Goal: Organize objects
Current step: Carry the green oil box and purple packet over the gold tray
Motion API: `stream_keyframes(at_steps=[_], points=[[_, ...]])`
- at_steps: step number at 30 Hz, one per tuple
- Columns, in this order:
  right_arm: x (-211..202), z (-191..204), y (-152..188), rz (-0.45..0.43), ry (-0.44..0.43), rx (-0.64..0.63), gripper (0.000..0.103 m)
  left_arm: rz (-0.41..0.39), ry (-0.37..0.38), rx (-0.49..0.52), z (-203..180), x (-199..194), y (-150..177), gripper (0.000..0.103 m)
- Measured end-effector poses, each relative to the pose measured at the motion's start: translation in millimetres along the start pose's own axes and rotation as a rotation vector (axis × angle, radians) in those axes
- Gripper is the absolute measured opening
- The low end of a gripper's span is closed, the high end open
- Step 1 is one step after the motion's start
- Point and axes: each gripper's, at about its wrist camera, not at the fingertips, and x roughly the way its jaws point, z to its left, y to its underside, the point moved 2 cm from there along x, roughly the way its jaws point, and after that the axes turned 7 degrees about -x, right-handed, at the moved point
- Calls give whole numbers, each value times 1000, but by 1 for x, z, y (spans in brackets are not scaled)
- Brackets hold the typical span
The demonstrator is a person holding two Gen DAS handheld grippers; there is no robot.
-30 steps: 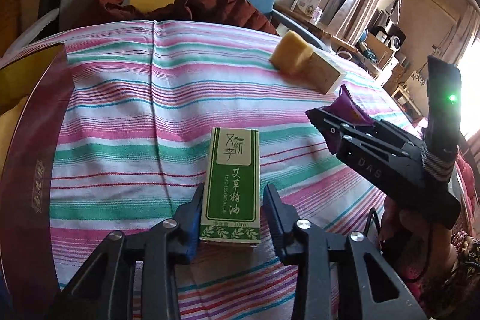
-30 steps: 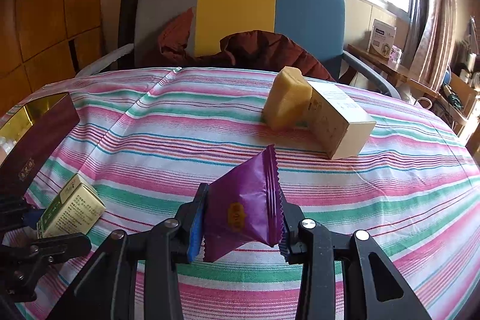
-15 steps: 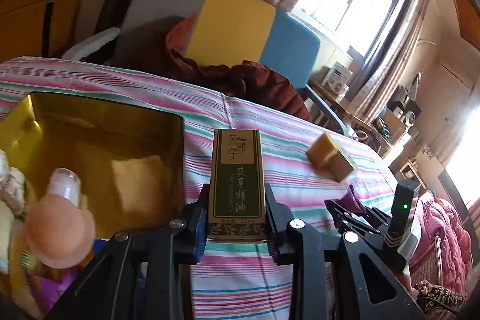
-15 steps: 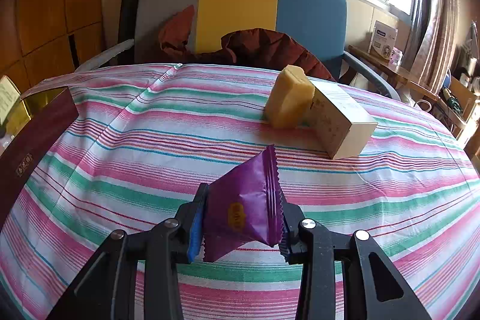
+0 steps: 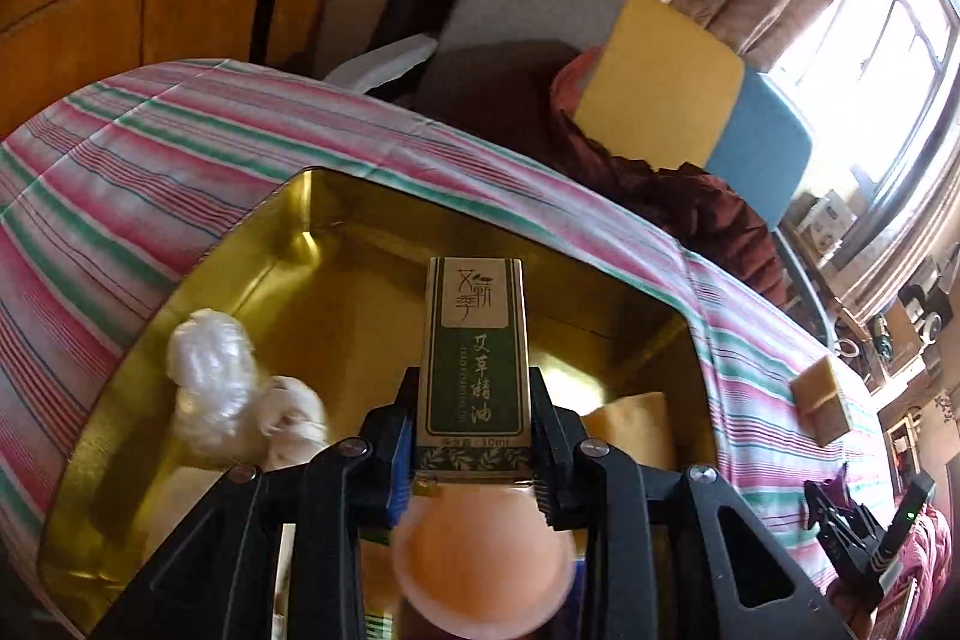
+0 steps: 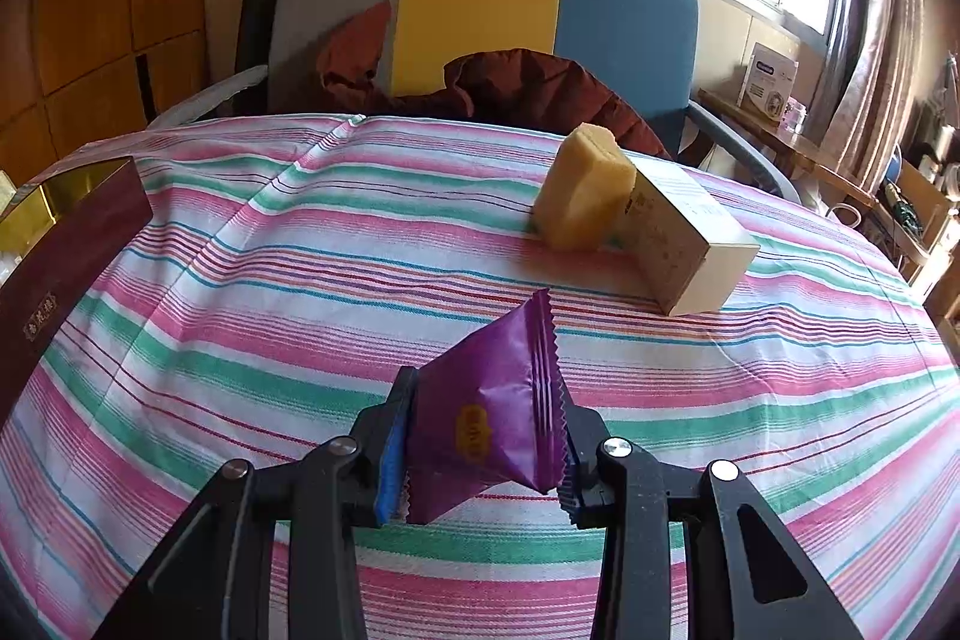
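Left hand-held gripper (image 5: 474,451) clamps a green-and-tan box (image 5: 476,358) upright above the open gold-lined tin (image 5: 198,274).
Its jaws press both sides of the box's lower end. Inside the tin lie a white crumpled bundle (image 5: 213,388) and a peach round cap (image 5: 483,559), the cap close under the camera. The right hand-held gripper (image 6: 477,451) grips a purple snack packet (image 6: 489,415) over the striped tablecloth (image 6: 300,292). Farther along the table, a yellow sponge block (image 6: 585,202) leans against a cream carton (image 6: 681,241). The tin's maroon wall (image 6: 66,256) sits at the left edge.
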Motion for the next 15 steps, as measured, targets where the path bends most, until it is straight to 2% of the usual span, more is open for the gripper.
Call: stream_keyframes(at_steps=[3, 6, 8, 11, 15], points=[[0, 1, 0, 3, 3, -4, 40, 16, -38, -21, 12, 7, -3, 31], [1, 1, 0, 5, 4, -5, 40, 41, -31, -61, 20, 13, -5, 33], [1, 1, 0, 7, 4, -6, 40, 38, -50, -73, 22, 12, -5, 46], [1, 2, 0, 6, 4, -5, 40, 21, -56, -74, 20, 10, -2, 49], [1, 2, 0, 6, 4, -5, 40, -57, -52, -88, 19, -9, 7, 49]])
